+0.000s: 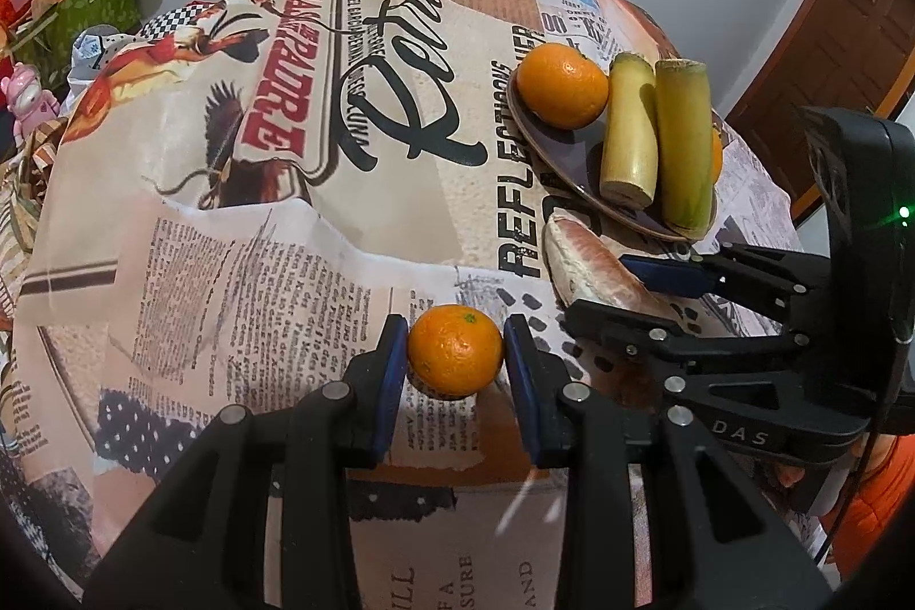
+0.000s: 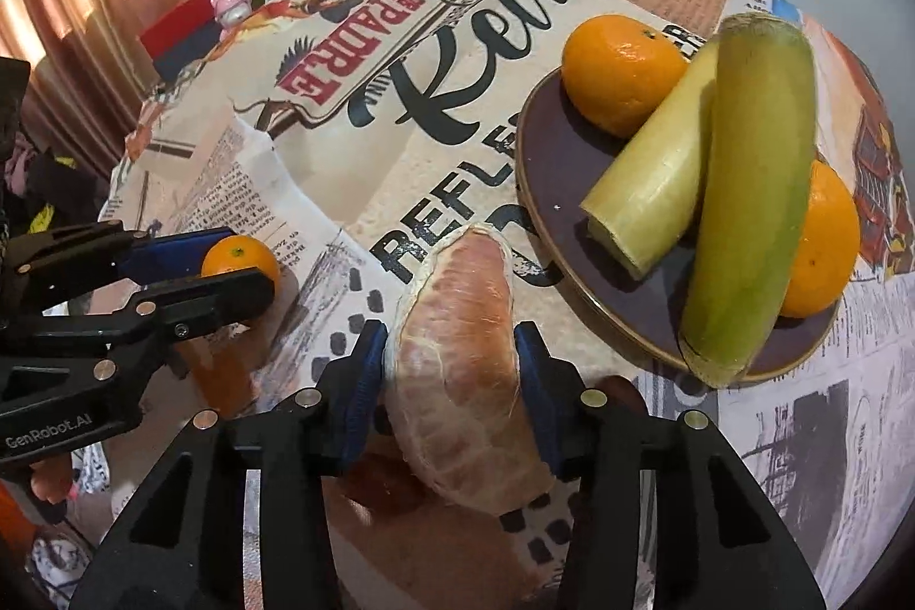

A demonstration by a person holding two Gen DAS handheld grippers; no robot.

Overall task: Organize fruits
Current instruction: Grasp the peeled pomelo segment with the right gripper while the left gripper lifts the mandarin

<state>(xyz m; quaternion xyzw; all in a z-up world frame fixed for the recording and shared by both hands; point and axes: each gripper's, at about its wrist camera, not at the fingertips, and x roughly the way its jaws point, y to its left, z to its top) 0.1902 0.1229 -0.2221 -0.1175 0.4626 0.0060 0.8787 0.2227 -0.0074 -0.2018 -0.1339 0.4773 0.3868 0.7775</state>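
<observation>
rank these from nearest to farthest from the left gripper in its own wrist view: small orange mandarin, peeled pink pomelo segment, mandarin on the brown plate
1. Small orange mandarin: between the left gripper's fingers.
2. Peeled pink pomelo segment: just beyond, to the right, on the printed tablecloth.
3. Mandarin on the round brown plate: farthest, at the plate's far left edge.

A round dark ceramic plate [image 2: 549, 152] is set on the printed newspaper-pattern tablecloth [image 1: 274, 187], toward the right in both views. On the plate, one round orange mandarin [image 2: 620, 70] is placed at its far edge; two cut yellow-green sugarcane sections [image 2: 749, 210] are laid side by side beside it, and a second mandarin [image 2: 829, 244] is partly hidden behind them. A peeled pink pomelo wedge [image 2: 463, 381] is found just before the plate. A third small orange mandarin [image 1: 456, 350] is located to its left, well apart from the plate.
</observation>
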